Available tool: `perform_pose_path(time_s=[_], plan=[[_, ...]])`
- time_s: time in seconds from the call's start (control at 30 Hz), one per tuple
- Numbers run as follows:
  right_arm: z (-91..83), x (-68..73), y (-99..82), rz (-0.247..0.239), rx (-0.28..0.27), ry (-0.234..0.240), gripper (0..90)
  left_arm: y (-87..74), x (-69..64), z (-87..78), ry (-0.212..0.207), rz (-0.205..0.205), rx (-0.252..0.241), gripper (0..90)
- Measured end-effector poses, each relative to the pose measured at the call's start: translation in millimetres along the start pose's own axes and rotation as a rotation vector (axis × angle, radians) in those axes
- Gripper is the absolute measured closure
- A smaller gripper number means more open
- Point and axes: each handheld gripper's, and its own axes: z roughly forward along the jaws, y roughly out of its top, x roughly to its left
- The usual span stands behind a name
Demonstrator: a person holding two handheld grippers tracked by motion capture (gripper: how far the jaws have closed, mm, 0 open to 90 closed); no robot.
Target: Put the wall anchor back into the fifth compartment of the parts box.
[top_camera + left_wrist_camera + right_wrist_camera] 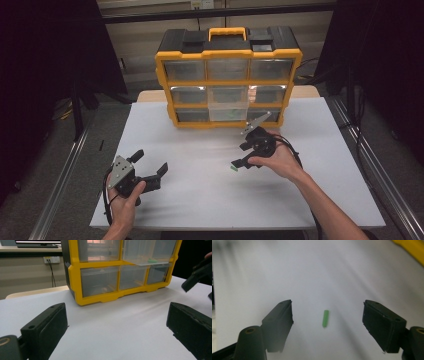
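Observation:
A small green stick (325, 318) lies flat on the white table (200, 185), between the jaws of my right gripper (328, 309), which is open and hovers just above it without touching. In the high view the same green stick (233, 169) sits at the tip of the right gripper (239, 155), right of the table's middle. My left gripper (149, 163) is open and holds nothing near the front left; its black jaws (117, 317) stand wide apart. The yellow and black drawer organizer (228, 75) stands at the back, with one clear middle drawer (228, 109) pulled out.
Something green (151, 260) lies in the pulled-out drawer (147, 255). The other clear drawers are pushed in. Bare white table lies between the two grippers. Metal rails (65, 170) run along both sides of the table, with dark curtains beyond.

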Motion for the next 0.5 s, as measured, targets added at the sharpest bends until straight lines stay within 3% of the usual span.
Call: perform_pose_path(time_s=[0.17, 0.33, 0.5], plan=[[17.6, -1.0, -2.5, 0.013, 0.059, 0.009, 28.7, -0.1, 0.0, -0.1, -0.002, -0.001, -0.002, 3.4], [33.3, -3.0, -2.3, -0.012, 0.13, 0.025, 45.2, 0.1, 0.1, -0.3, -0.002, -0.001, -0.002, 3.4], [45.6, -3.5, -1.1, -0.014, 0.195, 0.005, 55.8, 0.0, 0.1, 0.0, -0.002, -0.006, -0.008, 3.4]])
